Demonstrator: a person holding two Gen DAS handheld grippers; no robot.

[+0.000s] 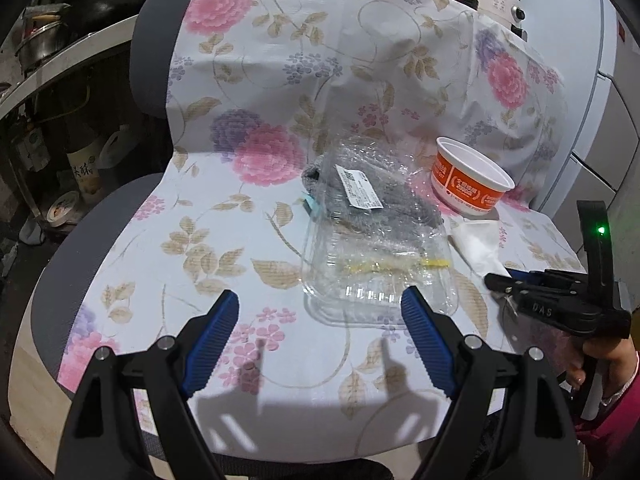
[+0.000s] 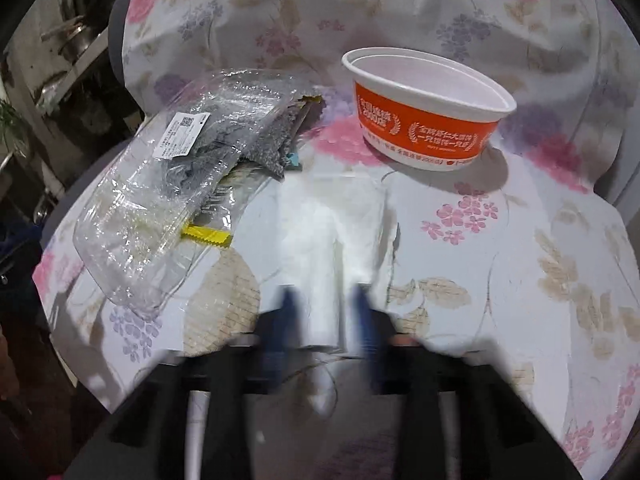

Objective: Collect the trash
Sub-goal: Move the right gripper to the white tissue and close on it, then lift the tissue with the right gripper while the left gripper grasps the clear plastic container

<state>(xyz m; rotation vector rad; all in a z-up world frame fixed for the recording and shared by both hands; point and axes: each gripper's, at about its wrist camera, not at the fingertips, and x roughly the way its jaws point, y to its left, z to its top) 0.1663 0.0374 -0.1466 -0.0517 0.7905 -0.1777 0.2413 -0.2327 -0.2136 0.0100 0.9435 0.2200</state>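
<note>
On a chair draped with a flowered cloth [image 1: 224, 208] lie a clear plastic clamshell box [image 1: 376, 276], a bubble-wrap packet with a white label [image 1: 360, 188], an orange and white paper bowl [image 1: 468, 178] and a thin white plastic bag [image 1: 478, 246]. My left gripper [image 1: 320, 320] is open and empty, just short of the clamshell. My right gripper [image 2: 326, 308] is blurred, its fingers narrowly apart around the near end of the white plastic bag [image 2: 328, 232]. The bowl [image 2: 428, 112] stands beyond it, the clamshell [image 2: 152, 232] and the packet [image 2: 224, 120] to its left.
A dim shelf with pots [image 1: 40, 36] and bottles [image 1: 84, 168] stands left of the chair. White cabinets [image 1: 600, 120] and a rice cooker [image 1: 500, 4] are at the right and behind. The chair's grey edge [image 1: 72, 256] shows at the left.
</note>
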